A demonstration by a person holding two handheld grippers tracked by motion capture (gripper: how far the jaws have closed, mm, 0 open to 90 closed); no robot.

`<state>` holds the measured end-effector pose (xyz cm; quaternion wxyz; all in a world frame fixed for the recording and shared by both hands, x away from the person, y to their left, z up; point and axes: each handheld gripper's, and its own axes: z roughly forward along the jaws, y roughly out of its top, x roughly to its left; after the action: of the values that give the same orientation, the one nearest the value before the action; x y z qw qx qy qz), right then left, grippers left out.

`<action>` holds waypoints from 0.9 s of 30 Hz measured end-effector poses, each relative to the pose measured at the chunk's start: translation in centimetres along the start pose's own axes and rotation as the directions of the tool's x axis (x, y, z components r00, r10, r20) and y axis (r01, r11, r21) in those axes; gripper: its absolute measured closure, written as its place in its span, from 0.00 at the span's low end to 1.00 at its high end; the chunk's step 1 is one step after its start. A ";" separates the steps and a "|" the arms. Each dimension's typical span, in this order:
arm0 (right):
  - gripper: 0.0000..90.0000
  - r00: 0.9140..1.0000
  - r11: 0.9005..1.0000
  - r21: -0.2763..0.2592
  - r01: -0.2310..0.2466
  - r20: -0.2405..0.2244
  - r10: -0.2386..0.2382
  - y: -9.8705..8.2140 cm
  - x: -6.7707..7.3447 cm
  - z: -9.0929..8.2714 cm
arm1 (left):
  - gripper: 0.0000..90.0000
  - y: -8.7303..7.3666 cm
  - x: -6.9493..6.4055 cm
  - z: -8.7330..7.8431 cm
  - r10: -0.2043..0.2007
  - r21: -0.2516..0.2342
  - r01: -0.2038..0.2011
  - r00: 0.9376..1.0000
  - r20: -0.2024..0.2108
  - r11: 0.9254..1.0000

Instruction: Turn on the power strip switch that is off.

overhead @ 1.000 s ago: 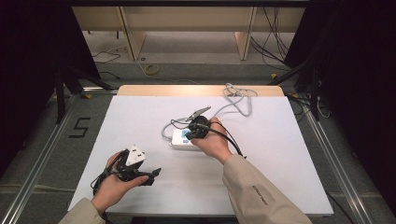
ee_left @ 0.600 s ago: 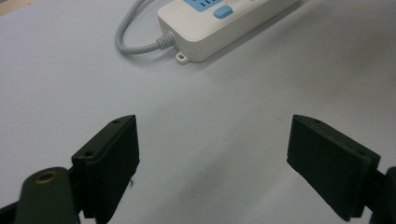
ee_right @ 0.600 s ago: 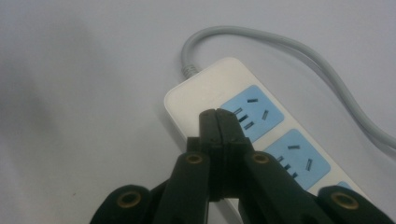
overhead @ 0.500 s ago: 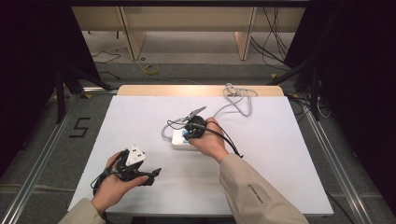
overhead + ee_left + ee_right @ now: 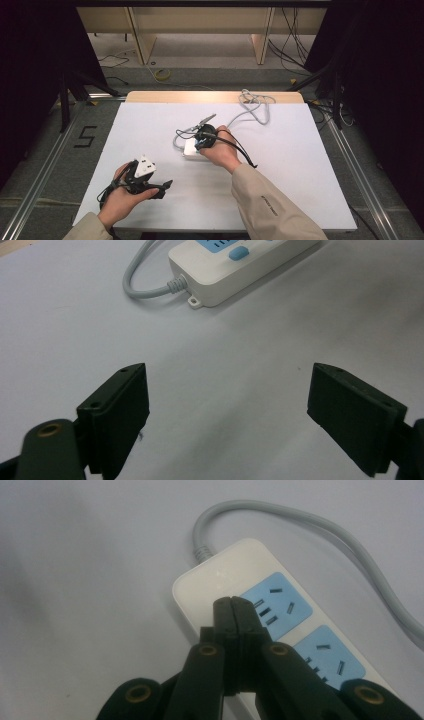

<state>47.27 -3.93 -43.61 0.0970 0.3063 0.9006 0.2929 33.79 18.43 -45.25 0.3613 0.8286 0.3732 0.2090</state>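
One white power strip (image 5: 192,148), mid-worktop (image 5: 310,165), grey cable (image 5: 252,107) trailing far-right. Right gripper (image 5: 233,611): jaws together, empty, tips over the strip's end socket. Left gripper (image 5: 227,405): jaws apart, empty, near-left. Judged early; strip not yet grasped.
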 end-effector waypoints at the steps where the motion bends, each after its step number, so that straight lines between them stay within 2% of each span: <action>1: 1.00 1.000 1.000 0.005 0.004 0.001 -0.004 0.0 0.0 0.1 | 0.18 0.0 0.0 0.0 -0.004 -0.003 0.004 1.000 -0.001 1.000; 27: 1.00 1.000 0.999 0.039 -0.009 0.003 0.009 0.2 -0.1 1.1 | 0.18 0.0 -0.1 0.0 0.000 -0.002 0.000 1.000 0.001 1.000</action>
<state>47.86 -3.32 -44.39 0.0907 0.3127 0.9045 0.2753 33.77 18.37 -45.25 0.3623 0.8284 0.3726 0.2090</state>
